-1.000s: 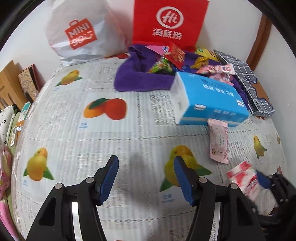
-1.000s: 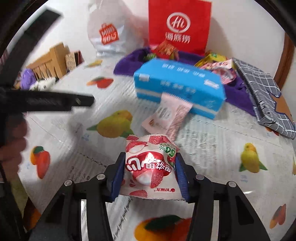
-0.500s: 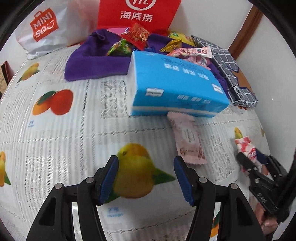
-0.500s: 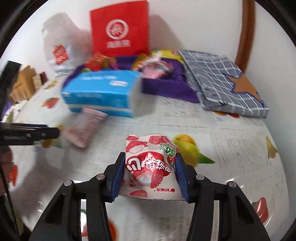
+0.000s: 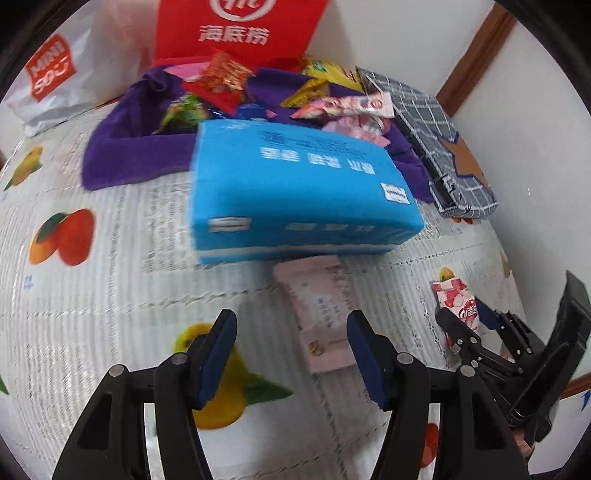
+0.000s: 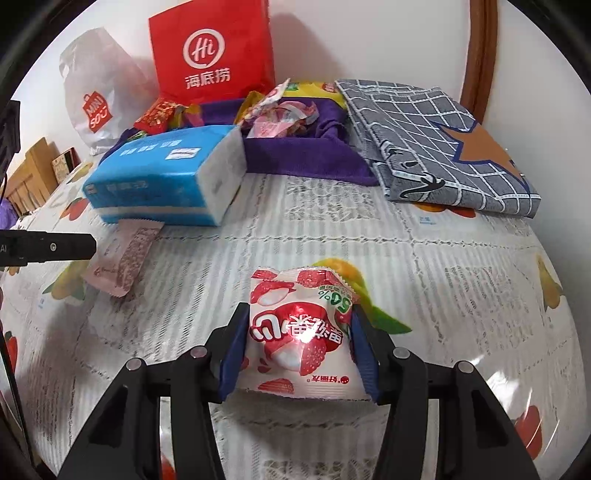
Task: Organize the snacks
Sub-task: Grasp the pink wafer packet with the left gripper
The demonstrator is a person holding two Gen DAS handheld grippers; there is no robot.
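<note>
My right gripper (image 6: 298,318) is shut on a white and red fruit-candy packet (image 6: 295,354), held just above the fruit-print tablecloth (image 6: 424,258). The left wrist view shows that packet (image 5: 452,295) in the right gripper (image 5: 463,314) at the far right. My left gripper (image 5: 291,321) stands open above the cloth with nothing between its pads. A pink snack packet (image 5: 317,314) lies flat just ahead of its right finger (image 5: 364,350), in front of a blue tissue pack (image 5: 295,195). Several snacks (image 5: 221,79) are piled on a purple towel (image 5: 129,155) behind it.
A red paper bag (image 5: 240,29) and a white shopping bag (image 5: 51,74) stand against the back wall. A folded grey checked cloth (image 6: 436,144) lies at the back right. Wooden items (image 6: 33,173) sit beyond the table's left edge.
My left gripper has moved right and closer to the tissue pack and the pink packet. My right gripper has swung right and sunk a little, still holding the candy packet.
</note>
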